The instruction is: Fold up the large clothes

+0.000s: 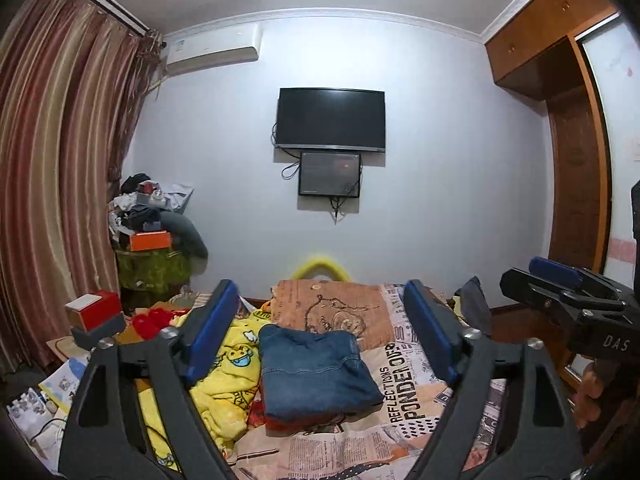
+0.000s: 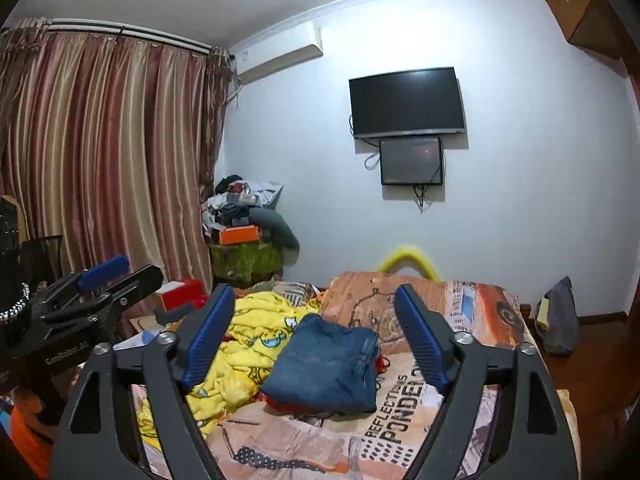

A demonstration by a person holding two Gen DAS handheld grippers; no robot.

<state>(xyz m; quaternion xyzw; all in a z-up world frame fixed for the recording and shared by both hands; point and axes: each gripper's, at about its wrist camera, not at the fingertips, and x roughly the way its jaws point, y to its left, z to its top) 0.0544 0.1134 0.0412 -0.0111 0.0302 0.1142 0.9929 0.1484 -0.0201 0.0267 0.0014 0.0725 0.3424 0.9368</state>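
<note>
Between both grippers' spread, empty jaws, the folded blue denim garment [image 1: 316, 372] lies on the printed orange bedspread [image 1: 404, 384], beside a yellow cartoon blanket [image 1: 224, 364]. Judged finished; keep left gripper [image 1: 320, 344] and right gripper [image 2: 316, 340] clear, undisturbed.

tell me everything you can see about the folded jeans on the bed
The folded jeans are mid-blue denim with lighter stitched seams, folded into a compact, roughly square bundle several layers thick. They lie flat on the printed bedsheet, with the yellow cartoon blanket at their left edge and something red-orange showing under their near edge. Neither gripper touches them.
</note>
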